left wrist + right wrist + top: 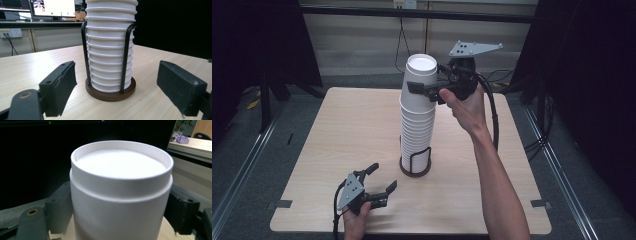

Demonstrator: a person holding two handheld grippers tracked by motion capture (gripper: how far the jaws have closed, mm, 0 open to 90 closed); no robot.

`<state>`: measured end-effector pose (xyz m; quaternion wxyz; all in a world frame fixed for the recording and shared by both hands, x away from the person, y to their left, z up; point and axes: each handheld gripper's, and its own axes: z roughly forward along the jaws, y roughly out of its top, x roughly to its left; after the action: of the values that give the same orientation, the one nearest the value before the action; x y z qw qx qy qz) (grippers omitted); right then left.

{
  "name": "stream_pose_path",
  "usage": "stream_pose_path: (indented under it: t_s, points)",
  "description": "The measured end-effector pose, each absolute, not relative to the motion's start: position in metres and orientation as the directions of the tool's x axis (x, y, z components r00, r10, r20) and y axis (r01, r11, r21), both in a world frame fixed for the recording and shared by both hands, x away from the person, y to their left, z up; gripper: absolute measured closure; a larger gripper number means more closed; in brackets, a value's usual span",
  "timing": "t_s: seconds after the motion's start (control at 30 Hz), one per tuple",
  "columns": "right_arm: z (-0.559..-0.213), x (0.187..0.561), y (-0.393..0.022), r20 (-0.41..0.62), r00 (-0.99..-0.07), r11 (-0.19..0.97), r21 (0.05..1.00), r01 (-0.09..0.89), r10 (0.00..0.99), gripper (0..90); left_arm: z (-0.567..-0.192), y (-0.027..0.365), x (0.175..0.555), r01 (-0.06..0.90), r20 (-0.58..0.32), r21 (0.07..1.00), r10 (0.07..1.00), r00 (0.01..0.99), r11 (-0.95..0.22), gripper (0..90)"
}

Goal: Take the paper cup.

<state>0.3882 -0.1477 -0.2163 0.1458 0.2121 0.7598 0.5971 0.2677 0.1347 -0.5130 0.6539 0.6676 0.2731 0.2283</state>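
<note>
Surface: wooden table (pixel 337 140) is carrying a wire cup holder (pixel 110 91) ahead of the left gripper (pixel 379 181), which is resting open and empty.
Right gripper (pixel 422 90): jaws are flanking the top paper cup (pixel 120 195); contact unclear.
Risk: a tilted lift may be dragging nested cups (pixel 417 130) along and toppling them.

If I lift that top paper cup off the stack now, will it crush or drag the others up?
The top cup is thin paper, so probably light and easily dented by the right gripper. Nested cups may cling; the stack looks tall, though its holder should steady it.
</note>
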Motion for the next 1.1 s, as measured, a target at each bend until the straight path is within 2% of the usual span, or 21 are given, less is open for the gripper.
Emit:
stream_pose_path:
  t_s: [1.07,1.1]
  points:
    - [-0.204,0.386,-0.161,0.061,-0.861,0.058,0.993,0.104,0.504,21.0,-0.513,0.135,0.268,0.068,-0.054,0.998,0.660,0.750,0.005,15.6]
    - [-0.204,0.386,-0.161,0.060,-0.861,0.053,0.994,0.100,0.505,21.0,-0.513,0.137,0.269,0.048,-0.025,0.999,0.657,0.754,-0.017,15.6]
